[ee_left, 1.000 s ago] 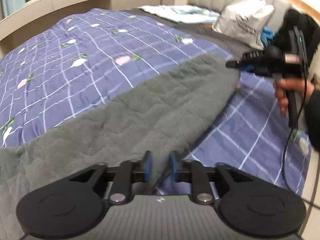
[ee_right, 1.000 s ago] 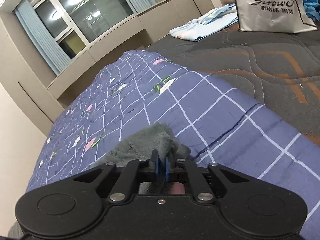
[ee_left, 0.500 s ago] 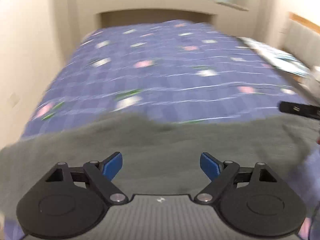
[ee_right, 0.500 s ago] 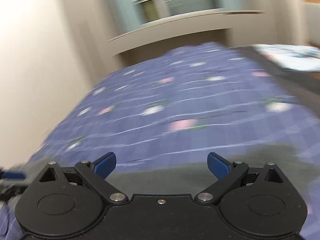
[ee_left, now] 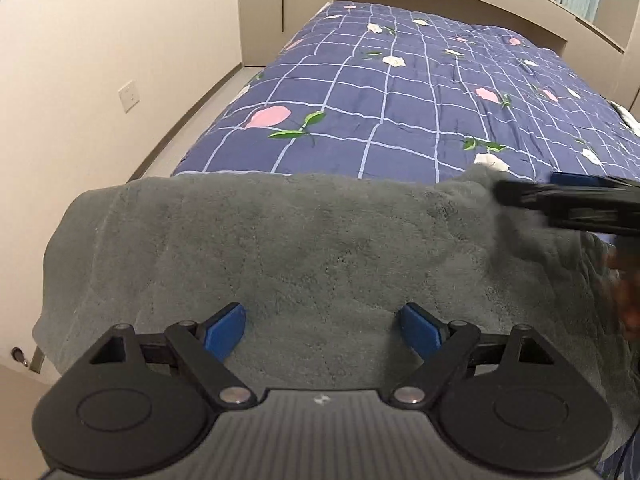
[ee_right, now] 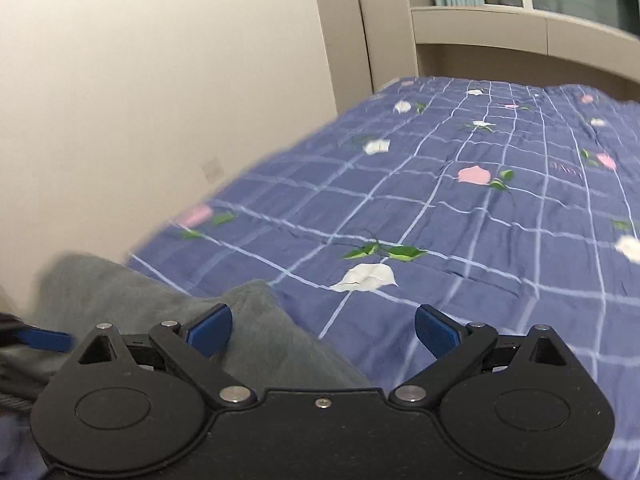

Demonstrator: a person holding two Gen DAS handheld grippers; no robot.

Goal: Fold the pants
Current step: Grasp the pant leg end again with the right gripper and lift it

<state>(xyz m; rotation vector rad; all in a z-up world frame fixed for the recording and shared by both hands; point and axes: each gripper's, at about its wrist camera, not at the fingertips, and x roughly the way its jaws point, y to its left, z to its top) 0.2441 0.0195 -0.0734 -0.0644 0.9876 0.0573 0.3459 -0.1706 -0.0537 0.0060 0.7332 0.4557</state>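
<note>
My left gripper [ee_left: 323, 330] is spread wide, its two blue pads far apart and holding nothing; it hangs just above the grey pants [ee_left: 280, 252], and I cannot tell whether the pads brush the fleece. My right gripper [ee_right: 323, 330] is spread just as wide and empty too, with its left pad over a raised fold of the pants [ee_right: 256, 320] and its right pad over the bare quilt [ee_right: 480, 208]. The pants lie spread flat across the near end of the bed, on top of the blue checked quilt [ee_left: 400, 92] with pink and white flowers, one edge drooping over the side toward the wall [ee_left: 80, 80]. In the left wrist view my right gripper [ee_left: 568, 204] shows as a blurred dark shape at the pants' far right corner. In the right wrist view the blue tip of my left gripper [ee_right: 44, 340] pokes in at the left edge, over the grey cloth. A second ago both grippers were pinched shut on the fabric, each on its own end; half a second ago they had already let go, and now they are open, with the cloth lying flat.
</note>
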